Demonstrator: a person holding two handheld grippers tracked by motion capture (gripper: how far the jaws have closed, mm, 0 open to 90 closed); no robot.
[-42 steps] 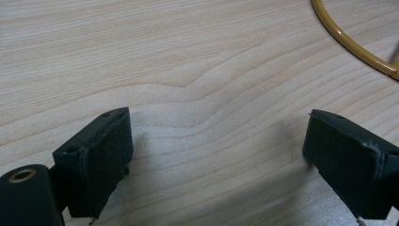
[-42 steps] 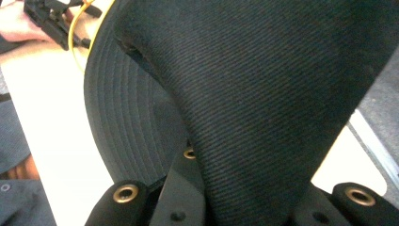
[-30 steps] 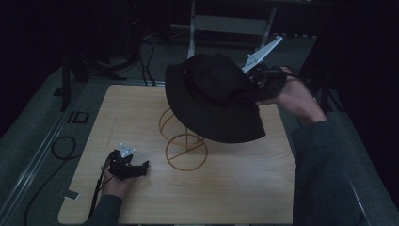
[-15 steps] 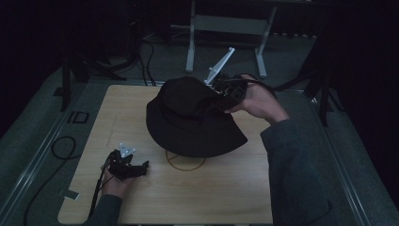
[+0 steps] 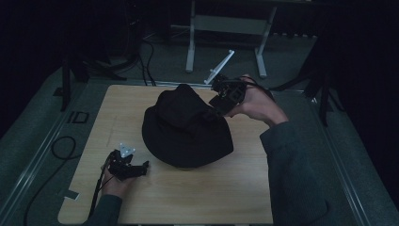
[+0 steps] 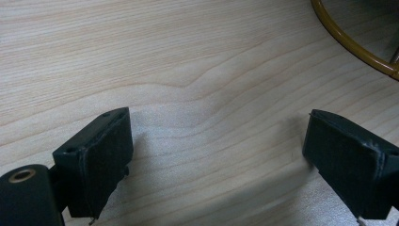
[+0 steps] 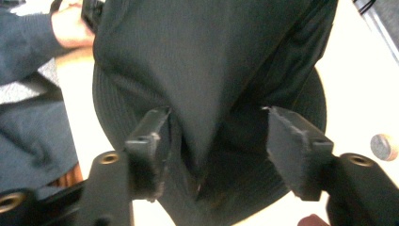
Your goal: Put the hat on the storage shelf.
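Note:
A black brimmed hat sits at the middle of the wooden table and covers the wire stand under it. My right gripper is at the right side of the hat's crown. In the right gripper view its jaws stand apart, open, on either side of a fold of the hat, which lies nearer the left jaw of the right gripper. My left gripper rests near the table's front left, open and empty. A curved piece of the gold wire stand's base ring lies ahead of it.
A white metal frame stands on the floor behind the table, with a white bar leaning near it. A black cable loops on the floor at the left. A small round object lies on the table beside the hat.
The right hand has brought the hat down and leftward from above the table's right side onto the gold wire stand, which is now covered. The left gripper has stayed put.

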